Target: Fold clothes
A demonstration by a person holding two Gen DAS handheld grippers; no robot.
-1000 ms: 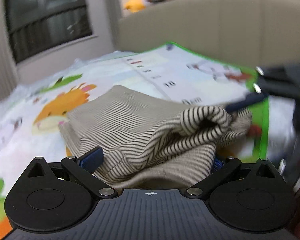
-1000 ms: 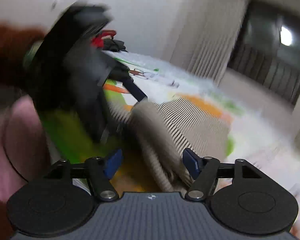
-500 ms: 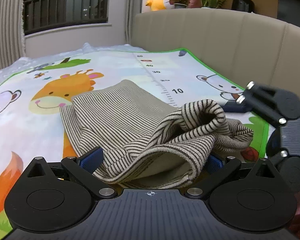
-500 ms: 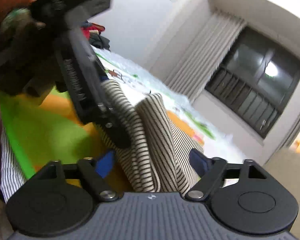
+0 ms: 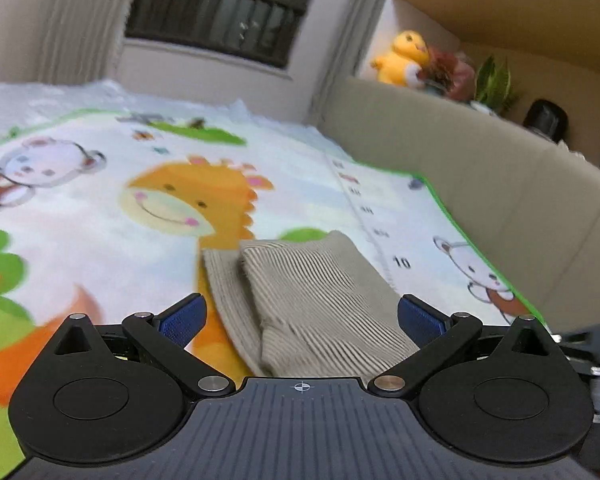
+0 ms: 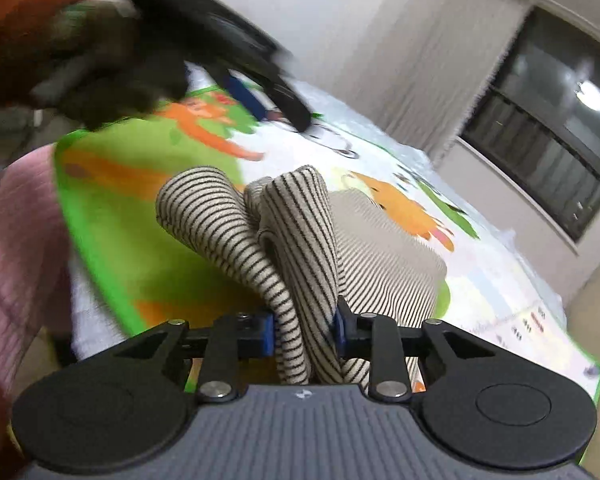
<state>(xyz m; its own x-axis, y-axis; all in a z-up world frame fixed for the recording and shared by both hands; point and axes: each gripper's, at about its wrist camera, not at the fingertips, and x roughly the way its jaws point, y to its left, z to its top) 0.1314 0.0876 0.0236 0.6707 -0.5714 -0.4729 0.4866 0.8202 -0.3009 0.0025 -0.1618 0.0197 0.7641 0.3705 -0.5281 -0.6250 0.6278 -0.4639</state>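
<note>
Pinching a bunched fold of the striped garment [image 6: 300, 264] between its blue pads, the right gripper [image 6: 303, 334] has just been closing its jaws, and the cloth now sits pressed between them, two rounded humps of beige fabric with dark stripes rising just ahead of the fingers. Beyond that raised fold, the garment spreads flat over the animal-print play mat [image 6: 112, 216], which covers the bed. In the left wrist view the same garment [image 5: 312, 300] lies low and folded on the mat [image 5: 100, 208], overlapping the neck of the printed orange giraffe [image 5: 196, 204] and ending beside a printed height scale. The left gripper [image 5: 300, 318] stands wide apart, its blue pads [image 5: 182, 316] on either side of the cloth without touching it, so it holds nothing. From the right wrist camera the left gripper [image 6: 236, 68] appears as a blurred dark shape up and to the left, above the mat and clear of the garment. A padded beige headboard [image 5: 480, 184] borders the mat on one side, with a yellow plush toy [image 5: 404, 60] and potted plants [image 5: 492, 84] on the ledge behind it. A dark window [image 6: 548, 128] with pale curtains fills the far wall.
</note>
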